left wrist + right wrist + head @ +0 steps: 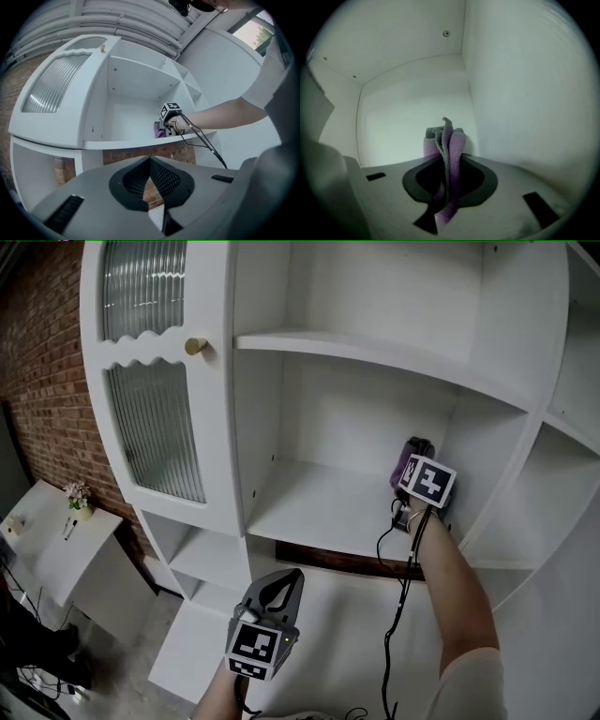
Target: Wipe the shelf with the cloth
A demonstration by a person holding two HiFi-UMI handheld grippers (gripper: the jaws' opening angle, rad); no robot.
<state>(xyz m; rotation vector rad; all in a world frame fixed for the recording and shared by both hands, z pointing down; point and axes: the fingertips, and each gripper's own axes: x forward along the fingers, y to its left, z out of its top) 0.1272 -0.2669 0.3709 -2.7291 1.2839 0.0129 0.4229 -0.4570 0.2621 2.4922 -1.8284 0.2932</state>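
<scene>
Cloth (452, 145), purple and grey, is clamped between the jaws of the right tool (411, 463) at the back right corner of the white cabinet's (159, 296) middle shelf (309, 502), while the left tool (281, 585), jaws together and empty, hangs below that shelf.

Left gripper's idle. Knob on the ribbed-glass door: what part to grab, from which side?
Pinch the gold knob by its round head, approaching square to the door face. It stands proud near the door's right edge, both flanks clear.
</scene>
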